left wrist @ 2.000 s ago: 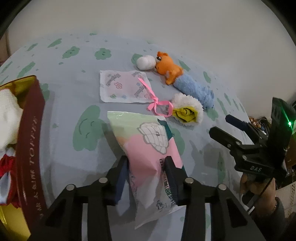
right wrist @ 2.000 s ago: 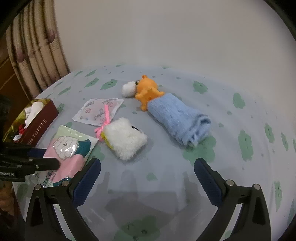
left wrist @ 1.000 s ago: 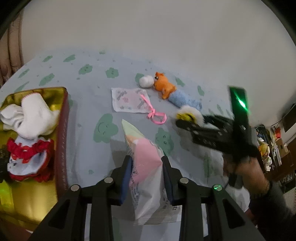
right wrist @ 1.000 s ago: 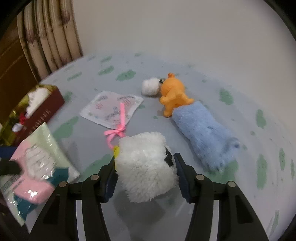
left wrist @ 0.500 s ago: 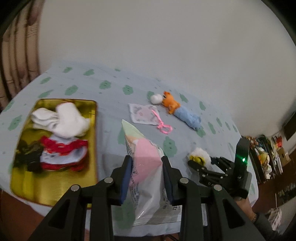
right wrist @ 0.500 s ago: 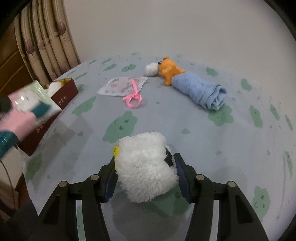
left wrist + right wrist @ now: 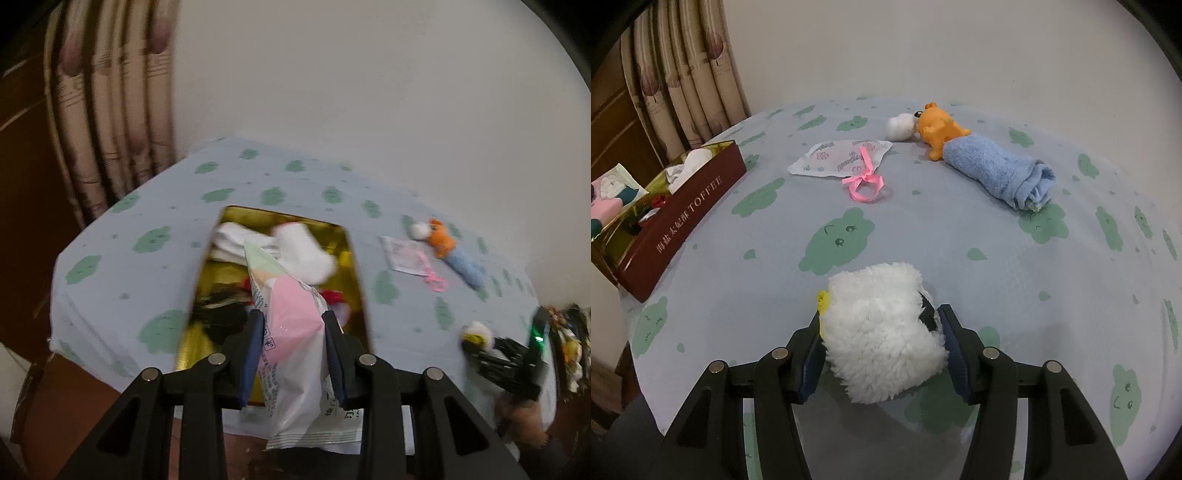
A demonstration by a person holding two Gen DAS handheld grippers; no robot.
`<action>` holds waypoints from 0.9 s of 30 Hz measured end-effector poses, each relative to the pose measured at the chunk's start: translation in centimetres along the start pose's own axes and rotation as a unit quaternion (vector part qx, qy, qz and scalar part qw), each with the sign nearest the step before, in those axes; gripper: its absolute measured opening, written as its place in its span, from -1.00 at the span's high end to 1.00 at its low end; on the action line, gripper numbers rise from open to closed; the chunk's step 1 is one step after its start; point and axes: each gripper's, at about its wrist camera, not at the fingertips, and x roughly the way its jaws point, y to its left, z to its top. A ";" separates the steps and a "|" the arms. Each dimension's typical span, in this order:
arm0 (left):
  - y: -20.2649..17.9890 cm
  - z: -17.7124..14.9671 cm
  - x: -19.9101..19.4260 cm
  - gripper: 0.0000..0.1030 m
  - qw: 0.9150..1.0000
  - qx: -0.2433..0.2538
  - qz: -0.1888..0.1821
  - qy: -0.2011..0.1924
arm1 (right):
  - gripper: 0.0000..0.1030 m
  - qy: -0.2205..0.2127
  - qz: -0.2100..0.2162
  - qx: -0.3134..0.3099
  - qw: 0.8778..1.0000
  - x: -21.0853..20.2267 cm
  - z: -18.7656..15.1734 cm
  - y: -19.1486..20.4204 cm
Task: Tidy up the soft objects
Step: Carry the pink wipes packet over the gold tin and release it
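My left gripper [image 7: 293,343] is shut on a pink, green and white tissue pack [image 7: 291,325] and holds it in the air above the gold toffee tin [image 7: 354,266]. The tin holds white socks [image 7: 303,251] and red and black cloth. My right gripper [image 7: 881,338] is shut on a white fluffy toy [image 7: 879,328] with a yellow bit, held low over the tablecloth. In the right wrist view the tin [image 7: 683,218] stands at the left with the tissue pack [image 7: 609,195] above it.
On the blue cloth with green clouds lie a flat white sachet [image 7: 838,160], a pink ribbon [image 7: 866,182], a white ball [image 7: 901,125], an orange plush [image 7: 936,127] and a rolled blue towel [image 7: 1001,171]. Curtains [image 7: 687,74] hang at the left. The table edge [image 7: 110,369] is near.
My left gripper has risen and swung left with the tissue pack, now over the tin. My right gripper has kept hold of the fluffy toy and pulled back slightly towards the table's near side.
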 end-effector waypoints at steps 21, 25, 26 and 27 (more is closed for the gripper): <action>3.9 -0.1 1.9 -0.19 0.994 0.015 0.081 -0.074 | -0.04 0.003 -0.007 -0.004 1.000 0.3 0.0 0.2; 4.8 0.4 0.0 -0.19 0.991 -0.008 0.091 -0.096 | -0.04 0.002 -0.007 -0.004 1.000 0.3 0.1 0.2; 5.1 0.4 -0.3 -0.19 0.991 -0.015 0.090 -0.093 | -0.04 0.003 -0.007 -0.004 1.000 0.3 0.1 0.2; 5.4 0.3 -0.5 -0.19 0.992 -0.023 0.089 -0.090 | -0.04 0.003 -0.007 -0.004 1.000 0.3 0.1 0.2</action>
